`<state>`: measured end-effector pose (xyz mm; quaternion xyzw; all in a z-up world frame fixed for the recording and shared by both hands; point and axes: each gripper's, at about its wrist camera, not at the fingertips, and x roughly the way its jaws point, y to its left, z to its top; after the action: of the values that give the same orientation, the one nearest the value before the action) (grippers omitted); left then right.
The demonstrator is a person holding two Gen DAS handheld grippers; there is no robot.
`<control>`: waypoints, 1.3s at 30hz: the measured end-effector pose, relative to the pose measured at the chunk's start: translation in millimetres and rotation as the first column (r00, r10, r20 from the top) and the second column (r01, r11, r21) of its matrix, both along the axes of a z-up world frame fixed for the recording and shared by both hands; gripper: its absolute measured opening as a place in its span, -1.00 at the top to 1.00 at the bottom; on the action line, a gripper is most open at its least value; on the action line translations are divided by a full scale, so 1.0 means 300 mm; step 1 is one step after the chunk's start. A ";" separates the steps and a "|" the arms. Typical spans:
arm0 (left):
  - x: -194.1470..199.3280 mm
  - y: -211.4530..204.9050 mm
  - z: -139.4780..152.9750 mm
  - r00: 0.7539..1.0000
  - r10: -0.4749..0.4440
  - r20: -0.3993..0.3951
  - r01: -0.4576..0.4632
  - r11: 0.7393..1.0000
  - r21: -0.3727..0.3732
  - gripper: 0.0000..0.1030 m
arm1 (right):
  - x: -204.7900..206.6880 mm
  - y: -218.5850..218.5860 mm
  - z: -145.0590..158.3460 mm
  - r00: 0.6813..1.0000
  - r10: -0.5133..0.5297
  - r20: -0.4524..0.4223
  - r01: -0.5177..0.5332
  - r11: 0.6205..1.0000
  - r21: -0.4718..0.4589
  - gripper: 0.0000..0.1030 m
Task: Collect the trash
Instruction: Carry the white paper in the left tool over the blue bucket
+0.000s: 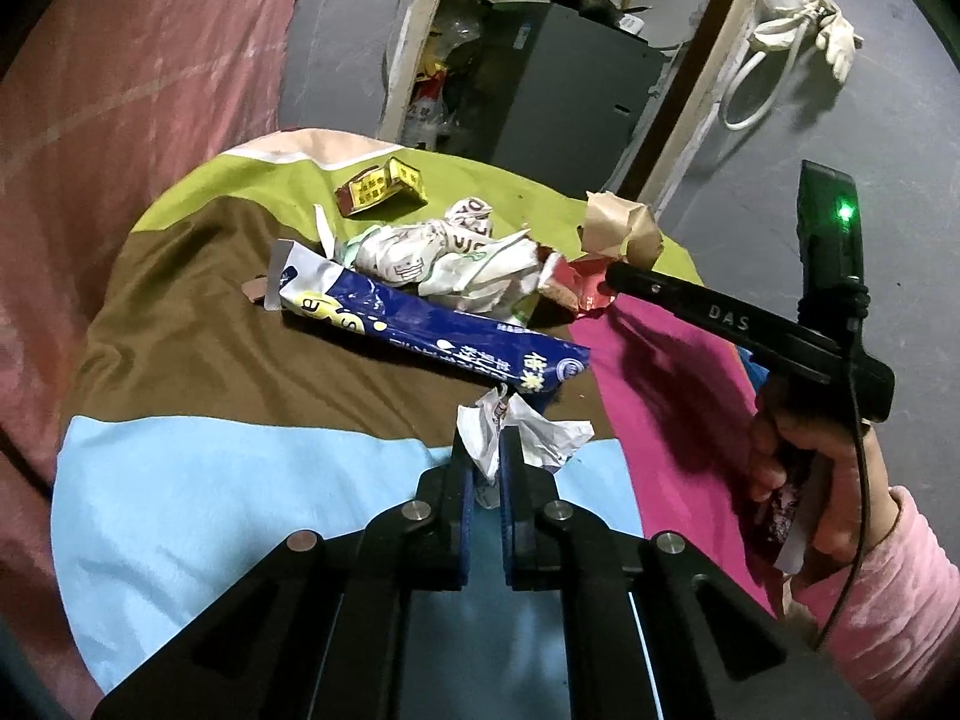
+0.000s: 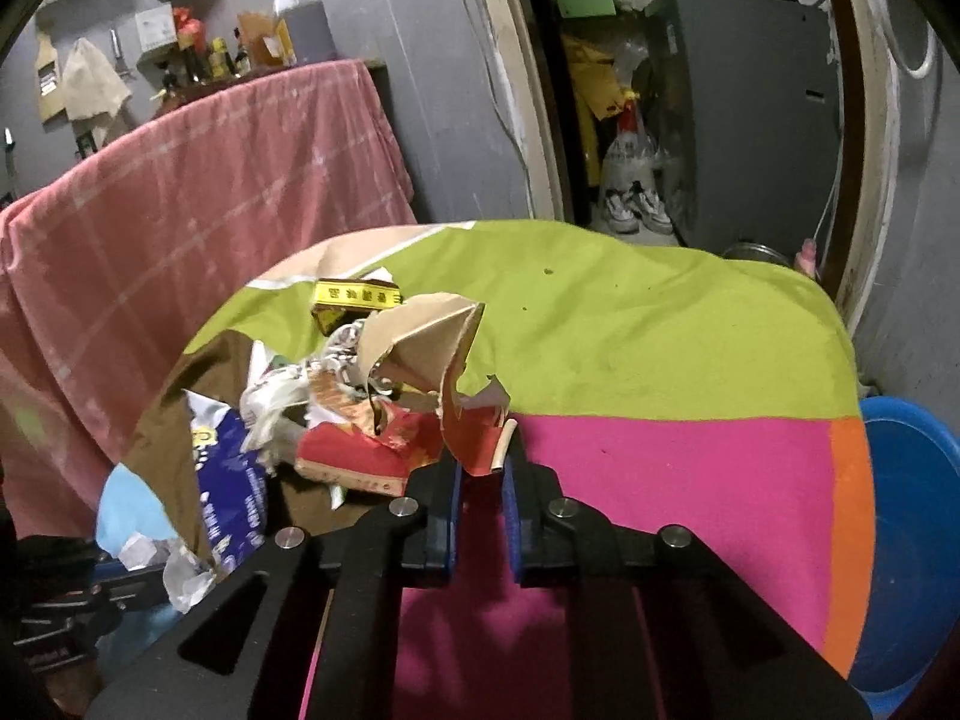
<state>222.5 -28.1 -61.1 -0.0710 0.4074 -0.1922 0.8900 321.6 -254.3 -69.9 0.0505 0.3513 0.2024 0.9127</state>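
A pile of trash lies on a round table with a multicoloured cloth (image 1: 198, 312). My left gripper (image 1: 485, 450) is shut on a crumpled white wrapper (image 1: 540, 435) near the table's front. Beyond it lie a long blue snack bag (image 1: 432, 330), crumpled white papers (image 1: 444, 258) and a yellow-red small box (image 1: 384, 189). My right gripper (image 2: 483, 468) is shut on a torn red-and-brown carton (image 2: 420, 372), whose red flap sits between the fingers; it also shows in the left wrist view (image 1: 612, 252), with the right gripper (image 1: 618, 276) reaching in from the right.
A pink-covered counter (image 2: 198, 192) stands left of the table. A doorway behind holds a grey cabinet (image 2: 750, 108) and bags. A blue basin (image 2: 912, 540) sits on the floor at the table's right edge. The green and pink cloth areas (image 2: 660, 360) lie to the right.
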 end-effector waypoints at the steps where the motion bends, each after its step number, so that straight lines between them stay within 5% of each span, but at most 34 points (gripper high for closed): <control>1: -0.008 -0.002 0.004 1.000 0.000 0.001 0.000 1.000 0.000 0.90 | -0.010 0.000 0.006 1.000 0.001 0.003 -0.001 1.000 0.003 0.82; 18: -0.089 -0.008 0.018 1.000 0.022 0.013 -0.022 1.000 -0.017 0.90 | -0.303 0.010 0.009 0.997 0.061 0.055 -0.058 0.997 -0.055 0.77; 28: -0.142 -0.019 0.084 0.992 0.051 0.119 -0.048 0.998 -0.033 0.90 | -0.446 -0.010 0.066 0.973 0.023 0.228 -0.013 0.999 -0.046 0.81; 33: -0.174 -0.067 0.187 0.961 0.068 0.268 -0.059 0.997 -0.040 0.90 | -0.514 -0.042 0.173 0.936 -0.035 0.349 0.049 0.998 -0.030 0.81; 39: -0.215 -0.185 0.329 0.883 0.063 0.465 -0.039 0.997 -0.061 0.90 | -0.587 -0.126 0.320 0.868 -0.120 0.482 0.134 0.991 0.006 0.81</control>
<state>158.2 -83.5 37.6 -0.0558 0.1747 -0.1905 0.9644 145.4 -292.0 25.9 0.0089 0.1121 0.1431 0.9833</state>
